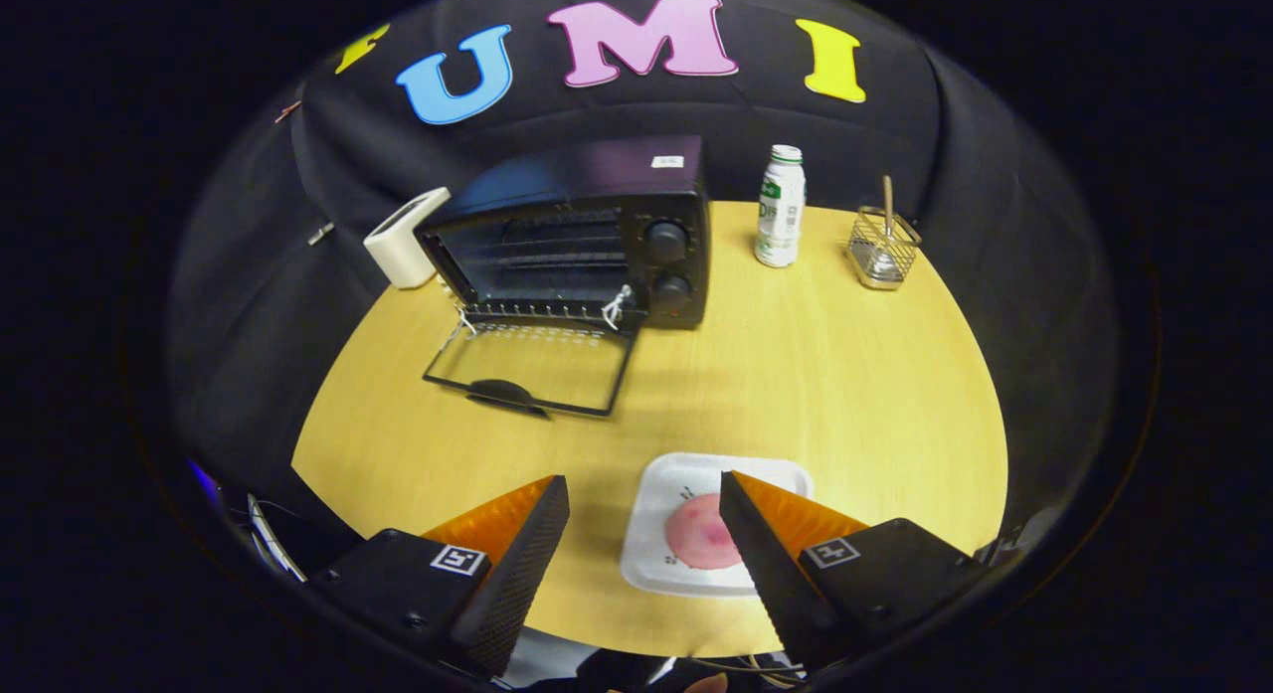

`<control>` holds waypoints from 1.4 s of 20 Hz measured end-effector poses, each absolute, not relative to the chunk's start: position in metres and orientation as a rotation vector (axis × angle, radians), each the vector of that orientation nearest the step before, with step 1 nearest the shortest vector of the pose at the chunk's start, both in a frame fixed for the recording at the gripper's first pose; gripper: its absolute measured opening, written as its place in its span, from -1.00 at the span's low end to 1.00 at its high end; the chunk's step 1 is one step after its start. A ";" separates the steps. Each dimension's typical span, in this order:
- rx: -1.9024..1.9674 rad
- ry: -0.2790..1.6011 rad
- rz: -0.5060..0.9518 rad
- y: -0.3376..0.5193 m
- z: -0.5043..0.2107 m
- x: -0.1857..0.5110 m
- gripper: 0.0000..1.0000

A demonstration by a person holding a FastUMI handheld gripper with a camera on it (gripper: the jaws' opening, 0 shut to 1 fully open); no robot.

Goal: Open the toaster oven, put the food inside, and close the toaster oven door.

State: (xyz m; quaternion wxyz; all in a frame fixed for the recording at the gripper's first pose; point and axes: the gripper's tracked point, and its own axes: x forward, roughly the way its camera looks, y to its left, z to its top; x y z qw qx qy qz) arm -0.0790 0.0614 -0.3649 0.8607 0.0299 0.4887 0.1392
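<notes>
A black toaster oven (587,231) stands at the back of the round wooden table (845,375), its glass door (532,365) folded down flat in front of it and the rack inside showing. A white square plate (676,534) lies near the table's front edge with a round pink piece of food (701,534) on it. My gripper (644,494) hovers above the plate, open wide. The food sits between the fingers, close against the right finger, which covers part of the plate. Neither finger touches the food.
A white box-like device (406,238) leans by the oven's left side. A white and green bottle (780,208) and a small wire basket (883,246) holding a stick stand at the back right. Bare tabletop lies between the plate and the oven door.
</notes>
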 end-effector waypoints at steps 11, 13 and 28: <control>0.144 1.411 0.198 -0.042 -0.471 -0.101 1.00; 0.143 1.460 0.198 -0.041 -0.486 -0.105 0.89; 0.394 1.555 0.193 -0.036 -0.499 -0.107 -0.89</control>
